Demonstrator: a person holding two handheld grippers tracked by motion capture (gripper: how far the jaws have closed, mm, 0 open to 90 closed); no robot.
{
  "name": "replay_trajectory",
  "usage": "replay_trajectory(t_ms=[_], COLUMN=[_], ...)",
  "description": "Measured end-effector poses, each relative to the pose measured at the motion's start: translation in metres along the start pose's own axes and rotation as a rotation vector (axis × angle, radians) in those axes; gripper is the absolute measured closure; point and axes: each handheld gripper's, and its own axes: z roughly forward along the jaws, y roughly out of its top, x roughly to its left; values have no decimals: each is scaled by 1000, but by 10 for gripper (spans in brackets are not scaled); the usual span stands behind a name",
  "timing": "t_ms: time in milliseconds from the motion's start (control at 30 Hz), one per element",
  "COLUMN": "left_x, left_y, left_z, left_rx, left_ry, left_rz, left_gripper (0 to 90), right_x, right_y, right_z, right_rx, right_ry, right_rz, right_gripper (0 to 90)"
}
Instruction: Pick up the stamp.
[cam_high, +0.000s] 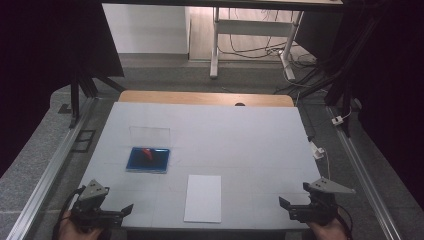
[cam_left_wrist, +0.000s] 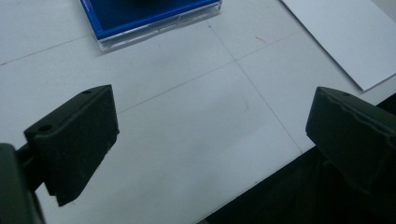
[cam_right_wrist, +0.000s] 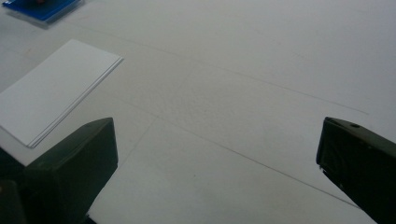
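Resting at the near corners of the white counter (cam_high: 240, 135), the left hand-held gripper (cam_high: 127, 210) and the right hand-held gripper (cam_high: 283, 204) both stand released, jaws spread wide over bare surface. The blue clear-lidded case (cam_high: 148, 159) lies ahead of the left one, well apart; the white paper stack (cam_high: 203, 198) lies between the two.

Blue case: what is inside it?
The blue case lies open, clear lid upright behind it. A small red thing lies inside; what it is, and what's beneath, cannot be told.
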Motion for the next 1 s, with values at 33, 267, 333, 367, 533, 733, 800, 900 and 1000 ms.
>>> replay_trajectory(t_ms=[33,267,333,367,533,733,800,900,1000], left_x=[0,1,1,1,0,1,1,1,0], left_y=[0,0,1,1,1,1,1,2,2], left_z=[0,1,1,2,3,2,2,3,2], left_rx=[0,12,18,22,32,30,31,35,29], left_ry=[-2,2,9,12,16,3,-2,-7,-8], left_rz=[-3,-14,-15,-17,-9,-19,-16,-11,-13], left_gripper=[15,0,0,0,5,3,4,3,1], right_x=[1,5,4,4,4,3,3,4,4], right_y=[1,1,1,2,2,2,2,2,2], right_z=[1,4,5,5,5,5,5,5,5], right_rx=[15,46,48,49,50,50,51,54,53], right_ry=[7,21,25,27,34,37,38,36,37], right_rz=[-18,-56,-55,-54,-49,-50,-49,-51,-53], right_gripper=[0,0,0,0,0,0,0,0,0])
